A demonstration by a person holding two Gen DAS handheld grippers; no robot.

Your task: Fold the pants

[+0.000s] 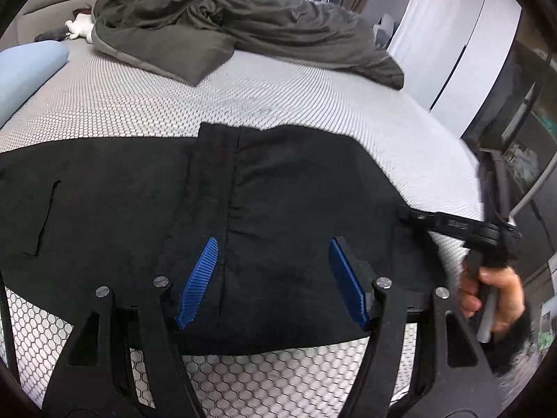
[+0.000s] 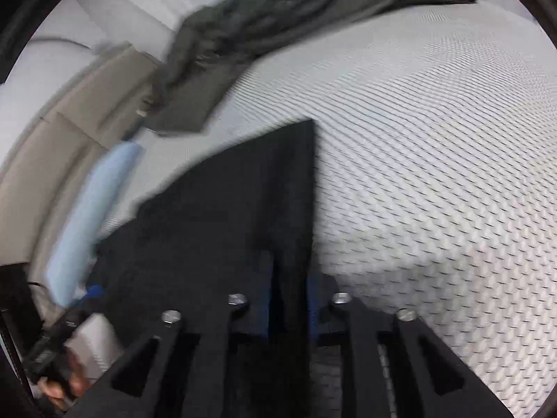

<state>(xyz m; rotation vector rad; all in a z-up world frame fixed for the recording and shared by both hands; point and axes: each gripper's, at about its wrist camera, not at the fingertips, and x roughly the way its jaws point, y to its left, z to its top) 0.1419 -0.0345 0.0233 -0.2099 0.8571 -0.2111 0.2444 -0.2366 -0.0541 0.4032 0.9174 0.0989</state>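
Left of the pants (image 1: 139,209), a pale blue pillow (image 1: 24,69) sits on the mattress (image 1: 139,104). Keep the cloth off it as you fold. The pants themselves lie flat and dark across the near half of the mattress. Their pocket slit (image 1: 45,216) is at the left end, and the crumpled grey duvet (image 1: 226,24) is well beyond their far edge.

Now to the middle of the pants: your left gripper (image 1: 273,278) hangs over the near edge with its blue pads spread wide and nothing caught between them. It's released, so it is doing no work yet. The centre seam (image 1: 231,191) runs away from you just inside the left pad, and it looks like your best guide for a straight fold line. Bring the pads down on the near hem, take both layers, and clamp before you lift.

Over at the right edge of the pants, your right gripper (image 2: 294,296) has its jaws close together with a strip of black cloth filling the gap. It looks clenched on the pants, though its own view is blurred. Your hand (image 1: 494,296) is on the handle just off the cloth.

My read: match the two grips first, then carry both at the same height so the edge lands square. If one side leads, the cloth will skew or slip.
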